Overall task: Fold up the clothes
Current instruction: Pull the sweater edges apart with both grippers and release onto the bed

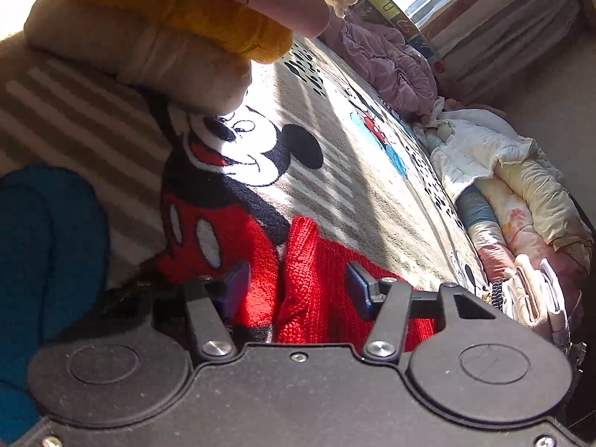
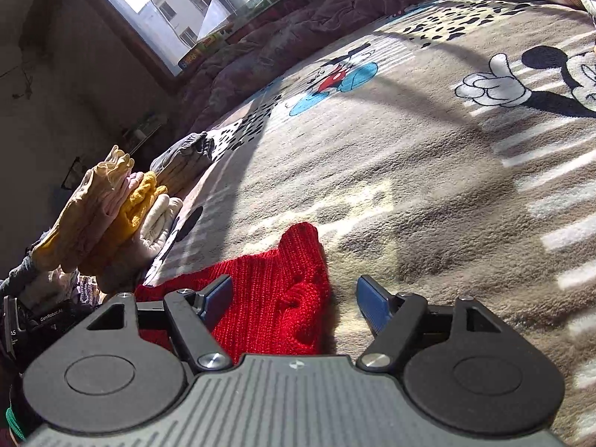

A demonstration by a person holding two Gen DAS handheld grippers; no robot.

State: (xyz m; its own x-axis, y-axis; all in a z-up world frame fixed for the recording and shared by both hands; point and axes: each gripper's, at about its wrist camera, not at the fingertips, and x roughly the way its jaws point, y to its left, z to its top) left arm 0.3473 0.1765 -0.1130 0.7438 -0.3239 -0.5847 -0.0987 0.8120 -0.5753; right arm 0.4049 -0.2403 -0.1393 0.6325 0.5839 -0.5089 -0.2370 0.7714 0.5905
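The red sweater (image 1: 320, 260) (image 2: 268, 290) lies rumpled on the bed's cartoon-mouse blanket (image 1: 335, 178) (image 2: 409, 186), right under both claws. The left claw (image 1: 298, 285) stands released, its 2 blue pads apart, with a raised fold of the red knit between them and not visibly pinched. The right claw (image 2: 294, 298) is released too: its left pad sits over the sweater's edge, its right pad over bare blanket. A stack of folded clothes (image 1: 149, 37) (image 2: 111, 216), yellow and beige, rests on the blanket near the sweater. More bedding and clothes (image 1: 503, 186) are heaped along the bed's far side.
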